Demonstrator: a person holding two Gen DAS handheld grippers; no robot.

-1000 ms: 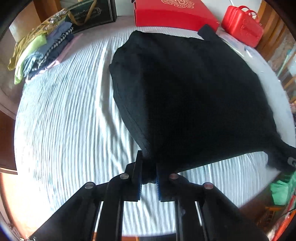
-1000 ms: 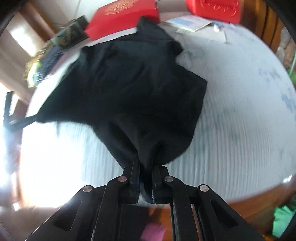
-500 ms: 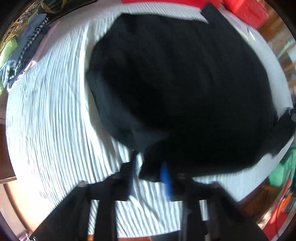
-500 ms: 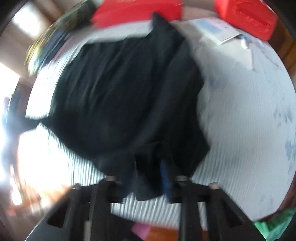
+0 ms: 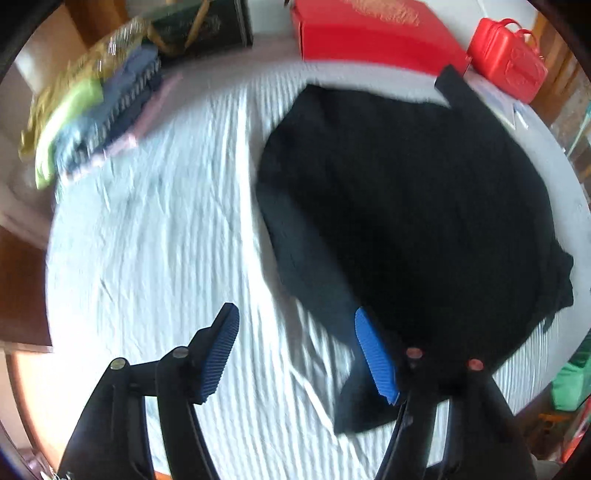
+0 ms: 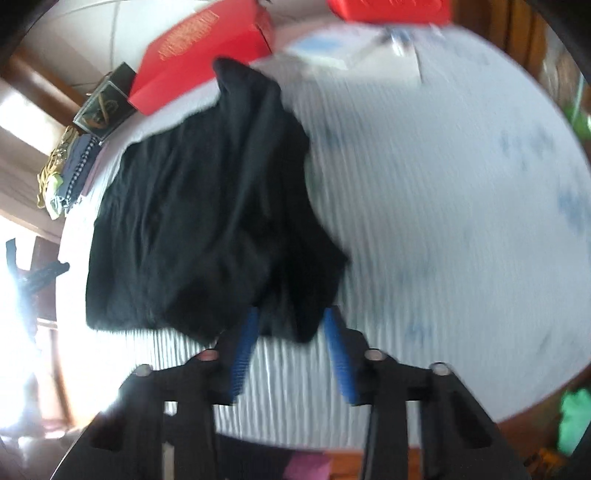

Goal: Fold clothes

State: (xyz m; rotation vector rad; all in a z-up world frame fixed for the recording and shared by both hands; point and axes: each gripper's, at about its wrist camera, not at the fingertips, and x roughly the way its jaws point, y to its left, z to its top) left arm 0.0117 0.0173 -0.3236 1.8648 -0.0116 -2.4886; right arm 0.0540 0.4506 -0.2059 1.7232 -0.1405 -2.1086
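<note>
White ribbed sheet [image 5: 155,258] covers the bed, and a black garment [image 5: 406,206] lies spread across its middle and far side, one strip reaching toward the red box [image 5: 369,37]. The left gripper [image 5: 299,354] hangs over the garment's near corner with its blue pads spread wide, gripping nothing. The right gripper [image 6: 291,354] is also spread, the garment's near hem lying between its pads, unpinched. A pile of folded clothes [image 5: 96,122] sits at the far left corner, beside a dark box [image 5: 207,29]. A red case [image 5: 509,62] stands far right, with papers [image 6: 354,51] near it. Both views are blurred.
</note>
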